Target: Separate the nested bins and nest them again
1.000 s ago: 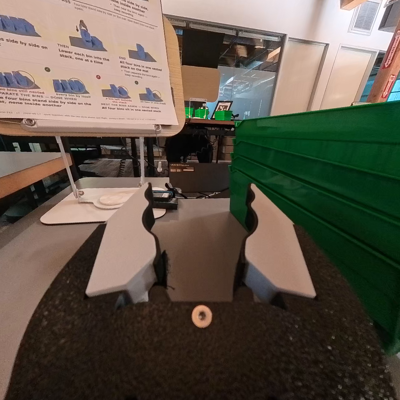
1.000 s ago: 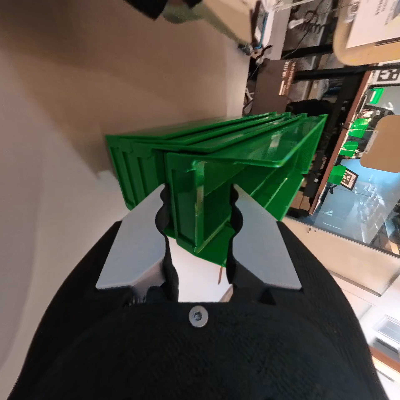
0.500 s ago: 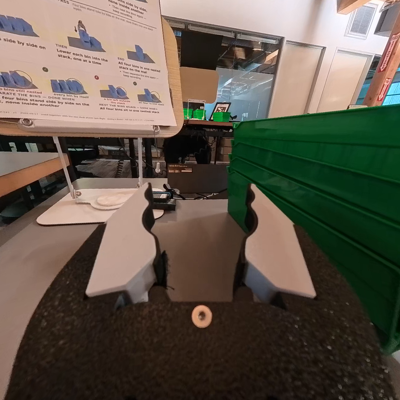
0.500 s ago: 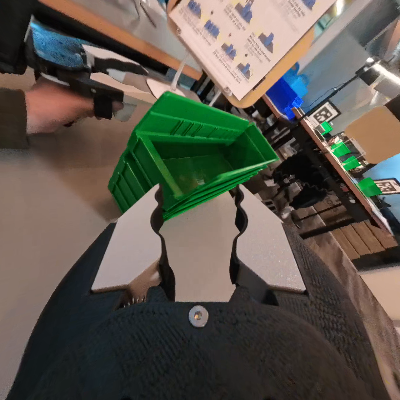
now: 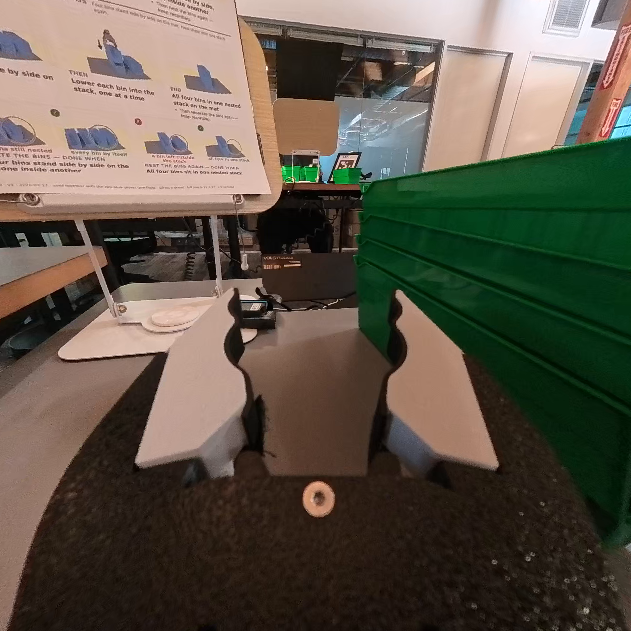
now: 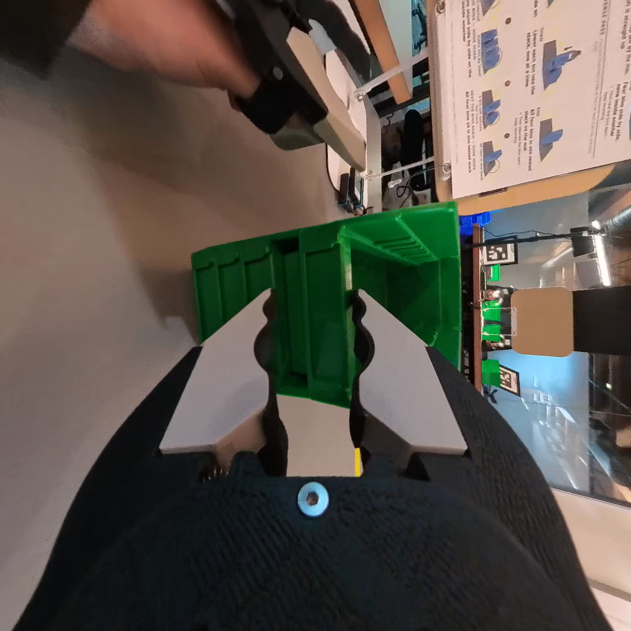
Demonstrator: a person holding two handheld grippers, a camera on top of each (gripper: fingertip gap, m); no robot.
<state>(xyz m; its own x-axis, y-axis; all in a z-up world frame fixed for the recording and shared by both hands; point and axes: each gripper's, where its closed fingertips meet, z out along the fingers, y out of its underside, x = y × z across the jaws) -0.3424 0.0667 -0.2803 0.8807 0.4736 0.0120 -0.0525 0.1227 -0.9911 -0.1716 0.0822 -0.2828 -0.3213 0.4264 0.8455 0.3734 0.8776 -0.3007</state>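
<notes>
Bins (image 6: 307, 307), nested, between spread right gripper (image 6: 312, 341) jaws; left gripper (image 5: 314, 345) agape, empty.

My two grippers, left (image 5: 314, 327) and right (image 6: 312, 327), one stack of four nested green bins (image 5: 512, 273), one instruction sheet (image 5: 119, 95) on its stand, one grey table (image 5: 51, 426).

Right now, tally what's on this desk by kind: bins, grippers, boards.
Green bins, one nested stack: 4
Grippers: 2 (left gripper, right gripper)
Instruction board: 1
Total: 7
</notes>
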